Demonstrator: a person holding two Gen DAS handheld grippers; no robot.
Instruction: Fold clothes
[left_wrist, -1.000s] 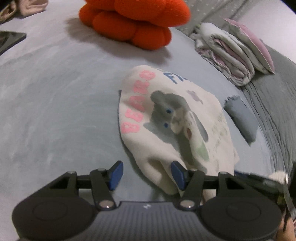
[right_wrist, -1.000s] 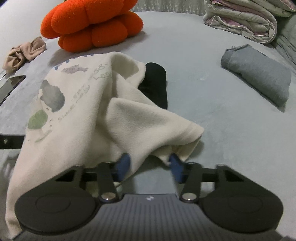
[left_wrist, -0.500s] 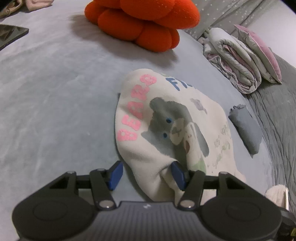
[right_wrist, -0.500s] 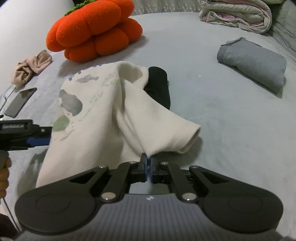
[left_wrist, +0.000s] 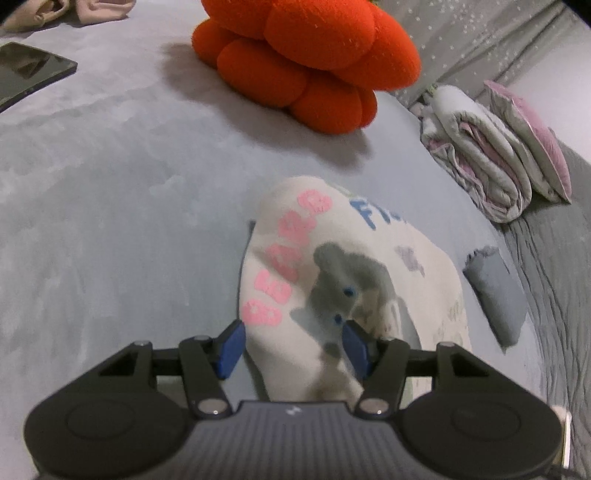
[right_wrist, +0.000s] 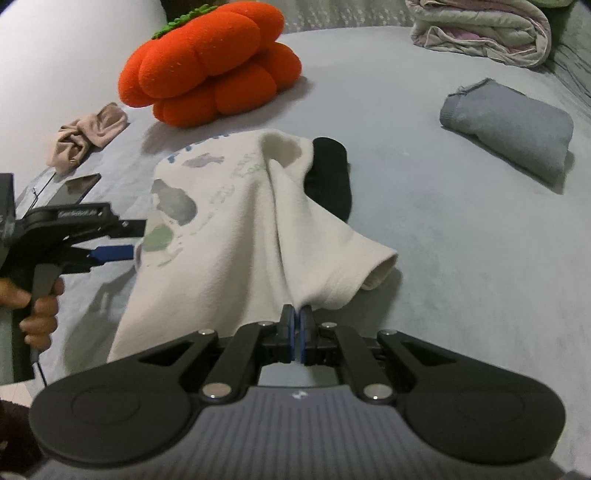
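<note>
A bedroom in a home is being shown: a grey bedsheet (right_wrist: 443, 229) is being spread across a wide soft surface. Beyond the orange pumpkin cushion (right_wrist: 210, 62), a rolled quilt (right_wrist: 484, 29) is being kept; near the cushion a phone (left_wrist: 26, 74) and a crumpled beige cloth (right_wrist: 88, 136) are being left lying.

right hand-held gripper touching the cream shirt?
Touching. The right wrist view shows the right hand-held gripper shut on the cream shirt, with the fabric pinched between its blue pads near the sleeve.
</note>
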